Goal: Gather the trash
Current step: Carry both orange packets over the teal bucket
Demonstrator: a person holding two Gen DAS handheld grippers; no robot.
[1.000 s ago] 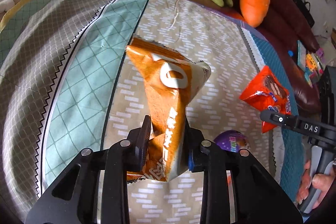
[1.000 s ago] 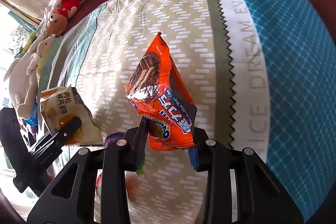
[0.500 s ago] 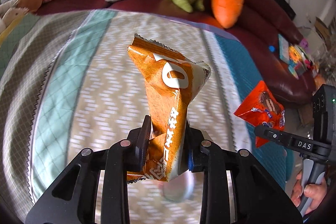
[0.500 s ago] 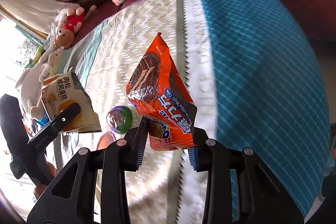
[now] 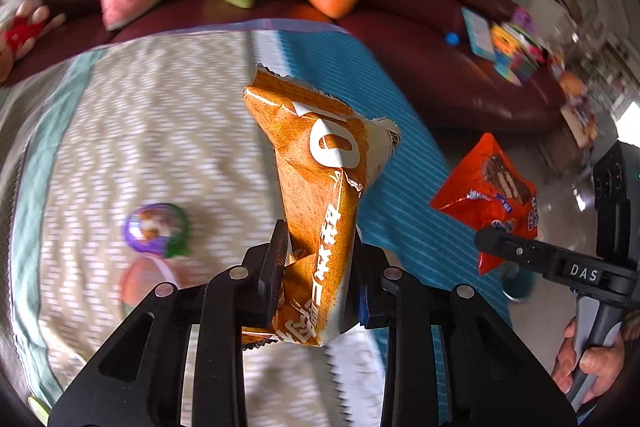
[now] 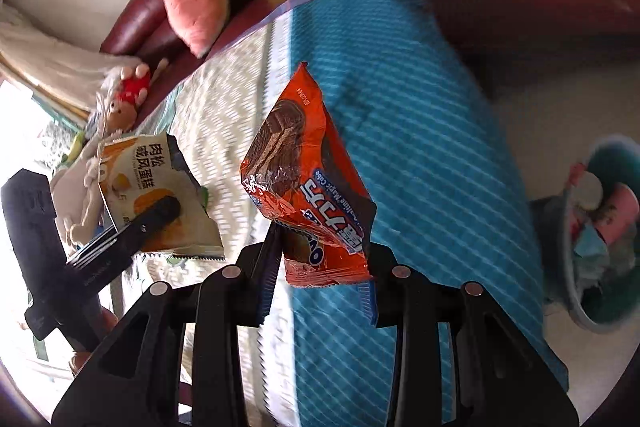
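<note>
Bin [image 6: 576,303] holds crumpled trash [image 6: 600,219].

A worktop [image 5: 132,131] is covered by a patterned cloth in bands: pale green at the edge, beige with white dashes in the middle, a white zigzag-edged strip, then teal with a lattice print [image 6: 404,131]. On the beige band lie a round purple-and-green packet [image 5: 154,229] and, just beside it, a blurred pinkish round thing [image 5: 146,285].
</note>
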